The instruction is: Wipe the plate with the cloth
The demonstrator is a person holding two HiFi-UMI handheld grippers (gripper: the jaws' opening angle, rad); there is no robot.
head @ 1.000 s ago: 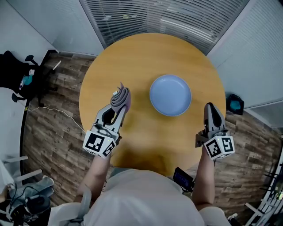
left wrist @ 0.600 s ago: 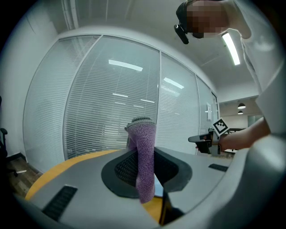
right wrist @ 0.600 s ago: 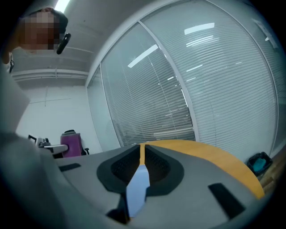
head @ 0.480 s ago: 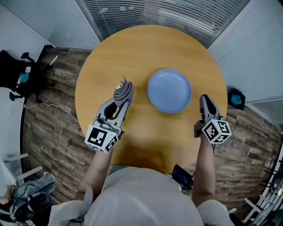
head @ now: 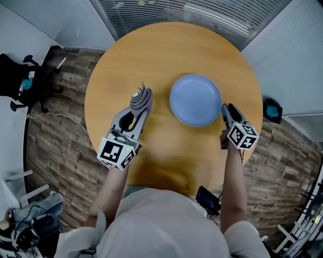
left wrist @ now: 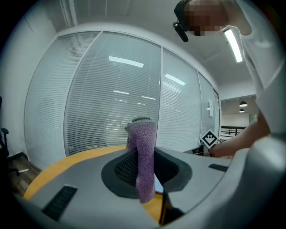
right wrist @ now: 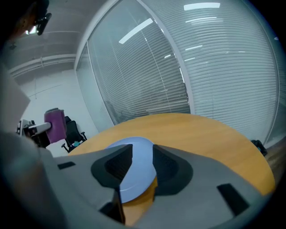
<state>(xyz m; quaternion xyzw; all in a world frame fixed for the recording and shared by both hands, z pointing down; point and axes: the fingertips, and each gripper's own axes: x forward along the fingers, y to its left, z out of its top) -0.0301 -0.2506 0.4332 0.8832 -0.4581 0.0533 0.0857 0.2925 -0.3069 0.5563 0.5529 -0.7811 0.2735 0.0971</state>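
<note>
A pale blue plate [head: 196, 100] lies on the round wooden table [head: 166, 50], right of the middle. My left gripper [head: 141, 107] is to the plate's left, shut on a purple-grey cloth [head: 141, 100] that stands up between its jaws. In the left gripper view the cloth [left wrist: 144, 147] fills the gap of the left gripper [left wrist: 145, 172]. My right gripper [head: 226, 112] is at the plate's right rim. Its jaws have just been opening. In the right gripper view the plate [right wrist: 134, 176] shows between the spread jaws of the right gripper [right wrist: 137, 162], which are apart from it.
Glass walls with blinds [head: 202, 15] close the far side. A black office chair [head: 20, 83] stands on the wood floor at the left and a teal object [head: 272, 110] at the right. A dark device [head: 208, 200] hangs at the person's waist.
My right gripper has come forward and left to the plate's right rim, and its jaws have parted. The left gripper with the cloth has barely shifted.
</note>
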